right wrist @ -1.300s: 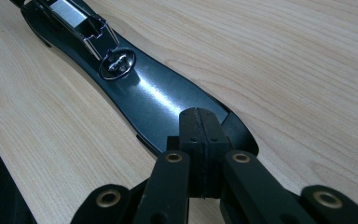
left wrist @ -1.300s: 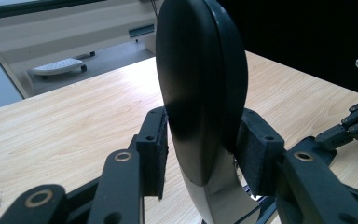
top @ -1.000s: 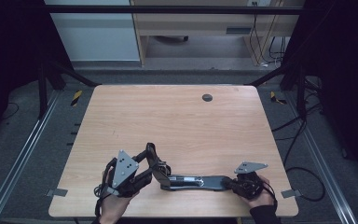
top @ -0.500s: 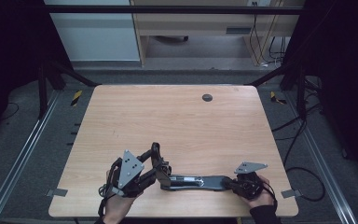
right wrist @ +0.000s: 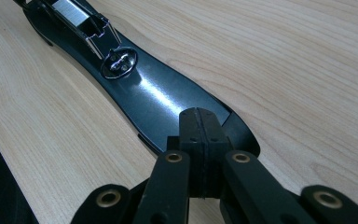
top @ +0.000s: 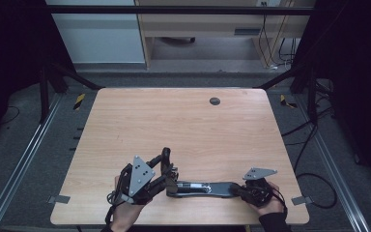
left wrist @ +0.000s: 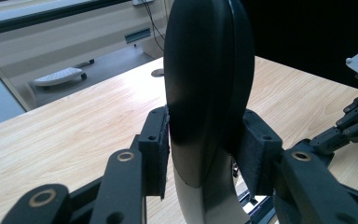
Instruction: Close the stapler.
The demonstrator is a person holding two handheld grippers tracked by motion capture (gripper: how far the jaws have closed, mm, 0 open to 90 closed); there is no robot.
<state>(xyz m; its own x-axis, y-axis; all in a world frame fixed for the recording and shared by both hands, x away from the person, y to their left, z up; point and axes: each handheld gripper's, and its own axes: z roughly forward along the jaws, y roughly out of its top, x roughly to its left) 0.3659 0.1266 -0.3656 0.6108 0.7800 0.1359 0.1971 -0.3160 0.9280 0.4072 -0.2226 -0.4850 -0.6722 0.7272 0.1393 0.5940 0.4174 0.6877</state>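
Stapler (top: 200, 187) lengthwise across table's near edge

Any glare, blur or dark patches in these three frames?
High view: soft, surroundings nearly black, table evenly lit. Left gripper view: the clamped black stapler arm looms close, slightly blurred. Right gripper view: a bright glare streak on the glossy stapler base, wood grain sharp.

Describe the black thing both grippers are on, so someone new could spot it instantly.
Start at the wooden table and go to its near edge, between the person's two hands. There a long, flat, glossy black stapler-like tool lies opened out, with a metal channel along its base. Its raised arm is clamped by the left gripper; the right gripper presses shut on its flat end. The only other item, a small dark disc, sits far off.
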